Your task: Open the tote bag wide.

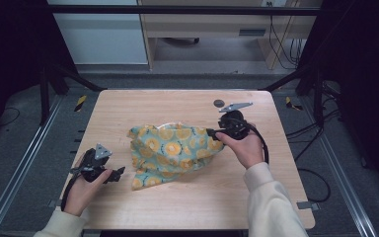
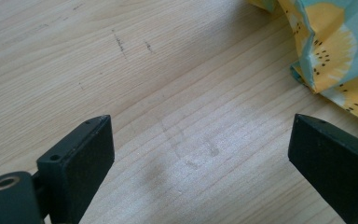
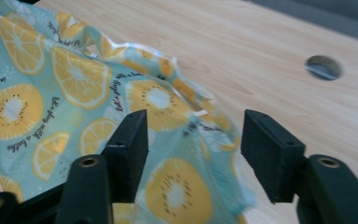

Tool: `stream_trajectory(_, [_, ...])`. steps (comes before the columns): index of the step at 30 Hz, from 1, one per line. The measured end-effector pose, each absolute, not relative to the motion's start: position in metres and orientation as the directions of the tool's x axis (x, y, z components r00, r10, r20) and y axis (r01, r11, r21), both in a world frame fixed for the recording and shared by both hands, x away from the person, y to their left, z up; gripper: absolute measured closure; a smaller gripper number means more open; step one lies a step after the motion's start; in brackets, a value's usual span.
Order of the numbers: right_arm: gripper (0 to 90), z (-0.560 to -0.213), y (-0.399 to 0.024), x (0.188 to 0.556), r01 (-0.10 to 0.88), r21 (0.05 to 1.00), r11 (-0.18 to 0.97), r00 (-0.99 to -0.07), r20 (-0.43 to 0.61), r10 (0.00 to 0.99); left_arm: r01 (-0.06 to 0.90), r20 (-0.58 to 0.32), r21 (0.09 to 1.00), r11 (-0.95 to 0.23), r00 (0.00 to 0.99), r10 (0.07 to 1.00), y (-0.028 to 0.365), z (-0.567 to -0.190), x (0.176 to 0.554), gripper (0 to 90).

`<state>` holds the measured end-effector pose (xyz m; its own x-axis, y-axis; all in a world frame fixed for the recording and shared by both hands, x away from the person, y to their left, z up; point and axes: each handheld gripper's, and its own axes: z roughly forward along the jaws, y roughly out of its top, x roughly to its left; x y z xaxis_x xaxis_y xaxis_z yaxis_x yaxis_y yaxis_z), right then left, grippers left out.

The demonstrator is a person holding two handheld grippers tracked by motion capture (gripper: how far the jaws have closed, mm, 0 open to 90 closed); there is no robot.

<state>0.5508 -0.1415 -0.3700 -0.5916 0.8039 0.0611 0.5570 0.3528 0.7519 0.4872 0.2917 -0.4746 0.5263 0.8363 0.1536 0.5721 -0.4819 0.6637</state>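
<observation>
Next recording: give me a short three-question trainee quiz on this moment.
1. Which tongs have the cloth between them, left or right?
2. True or false: the left tongs are shut on the cloth.
3. What is printed on the cloth?
Key: 1. The right tongs. 2. False: they stand open over the bare table. 3. Yellow citrus slices on light blue.

The cloth (image 1: 172, 153) is teal with a print of yellow lemon and kiwi slices and small black writing. It lies crumpled in a loose heap near the middle of the desk (image 1: 187, 207). Its right end is lifted a little and a white lining shows along the back edge.
</observation>
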Motion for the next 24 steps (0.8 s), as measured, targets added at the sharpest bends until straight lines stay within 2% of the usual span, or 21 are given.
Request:
stream_trajectory(4, [38.4,-0.386,-0.129,0.562,0.592,0.714,0.374,-0.608,0.09,0.789,0.569,0.155,0.665,-0.483,0.527,0.836,0.292,-0.474,0.487,6.6])
stream_trajectory(5, [43.4,-0.388,-0.127,0.565,0.604,0.705,0.372,-0.608,0.105,0.787,0.569,0.155,0.666,-0.483,0.527,0.835,0.292,-0.474,0.487,6.6])
stream_trajectory(9, [77.2,-0.389,-0.123,0.57,0.604,0.689,0.401,-0.622,0.093,0.778,0.568,0.157,0.665,-0.485,0.529,0.834,0.292,-0.474,0.488,6.6])
stream_trajectory(11, [87.4,-0.384,-0.122,0.57,0.592,0.708,0.386,-0.626,0.102,0.773,0.567,0.158,0.667,-0.484,0.527,0.835,0.292,-0.474,0.488,6.6])
stream_trajectory(12, [89.4,-0.38,-0.121,0.569,0.578,0.722,0.381,-0.635,0.104,0.766,0.568,0.155,0.667,-0.482,0.527,0.835,0.292,-0.474,0.488,6.6])
stream_trajectory(17, [90.0,-0.353,-0.112,0.553,0.487,0.783,0.386,-0.677,0.06,0.734,0.574,0.156,0.664,-0.48,0.522,0.839,0.293,-0.473,0.488,6.7])
stream_trajectory(24, [90.0,-0.326,-0.104,0.504,0.362,0.848,0.388,-0.746,0.014,0.666,0.574,0.146,0.668,-0.473,0.522,0.84,0.295,-0.47,0.488,7.5])
